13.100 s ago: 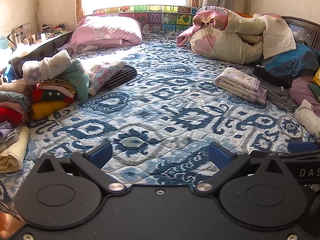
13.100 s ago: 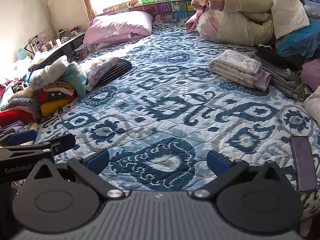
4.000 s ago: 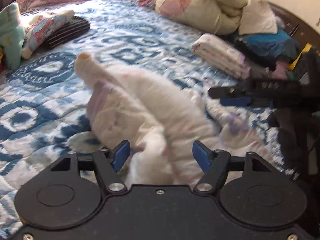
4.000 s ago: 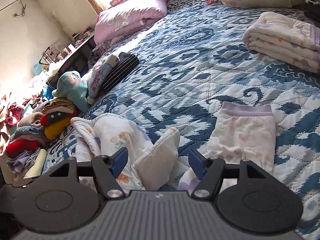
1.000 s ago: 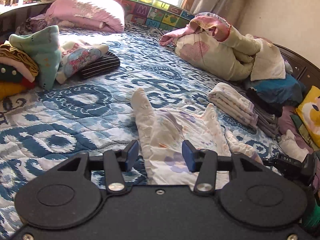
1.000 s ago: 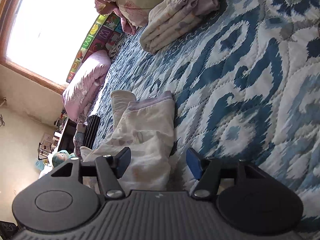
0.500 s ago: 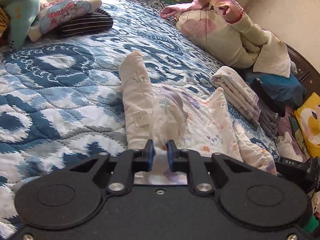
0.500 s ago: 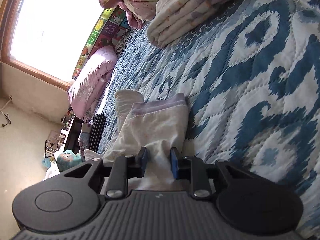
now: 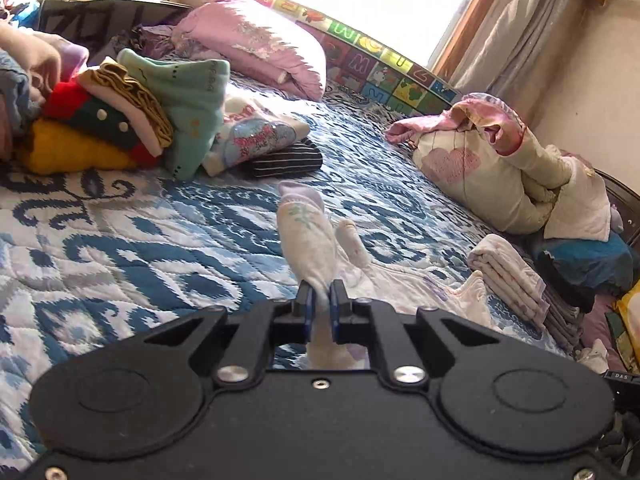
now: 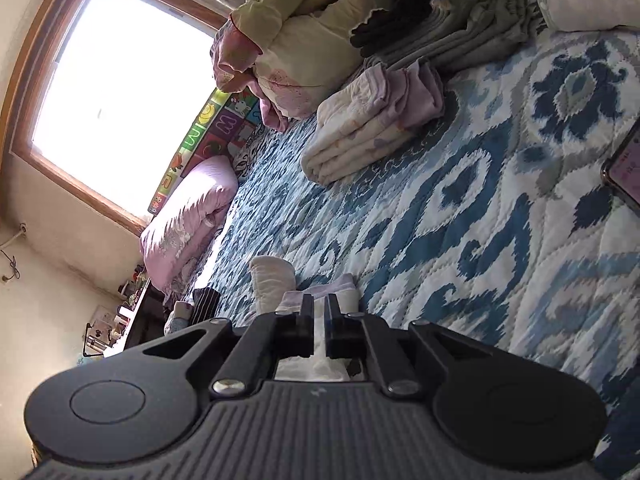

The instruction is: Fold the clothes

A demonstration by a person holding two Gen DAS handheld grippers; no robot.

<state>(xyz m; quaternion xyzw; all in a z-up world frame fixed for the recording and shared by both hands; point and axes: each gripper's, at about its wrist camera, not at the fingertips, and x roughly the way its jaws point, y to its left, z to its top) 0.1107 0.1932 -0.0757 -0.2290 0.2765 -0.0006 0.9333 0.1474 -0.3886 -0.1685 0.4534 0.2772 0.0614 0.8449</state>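
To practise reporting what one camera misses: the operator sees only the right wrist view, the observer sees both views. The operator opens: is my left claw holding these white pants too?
Observer: Yes. The left claw is shut on one leg of the white printed pants.
Operator: Which way does that leg run?
Observer: Up and away from the claw. Its lilac cuff looks raised above the blue quilt.
Operator: What lies to the left of it?
Observer: A pile of folded clothes, with a yellow one at the bottom.
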